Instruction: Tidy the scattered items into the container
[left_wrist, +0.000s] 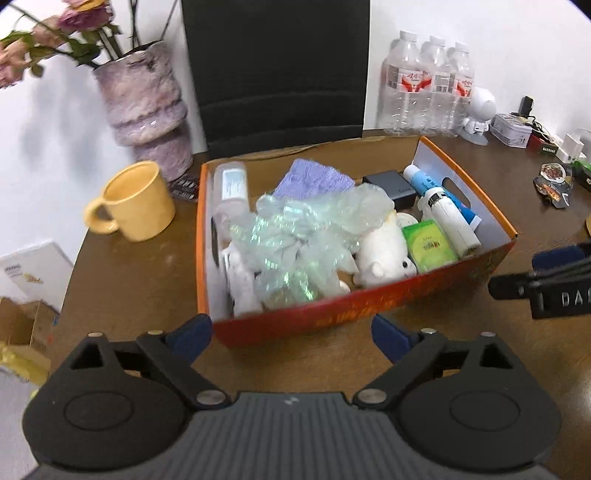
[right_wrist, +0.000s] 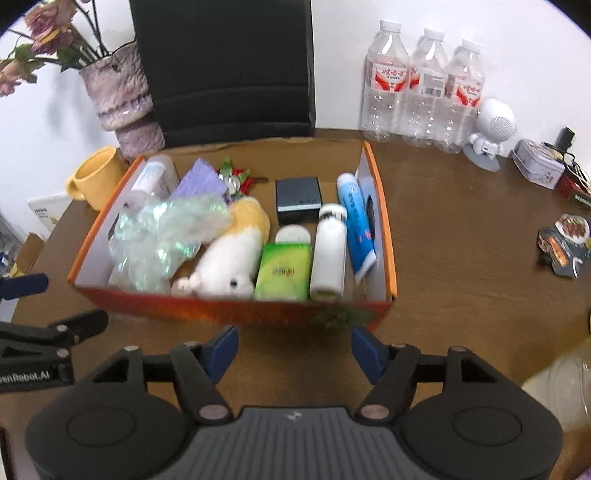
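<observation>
Both the left gripper (left_wrist: 291, 330) and right gripper (right_wrist: 294, 349) hang released before the orange box (right_wrist: 236, 308), whose long axis runs across the desk (right_wrist: 461, 295).

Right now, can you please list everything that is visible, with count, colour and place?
box: 1, orange, centre of the table
plush toy: 1, white and yellow, in the box
crinkled wrap: 1, clear greenish, in the box, left part
green packet: 1, green, in the box
white bottle: 1, white, in the box
blue tube: 1, blue, in the box by its right wall
dark case: 1, black, in the box, rear
purple cloth: 1, purple, in the box, rear
mug: 1, yellow, left of the box
vase: 1, purple, behind the mug
water bottles: 3, clear, rear right
table: 1, brown
left gripper: 1, black, open, empty
right gripper: 1, black, open, empty
</observation>
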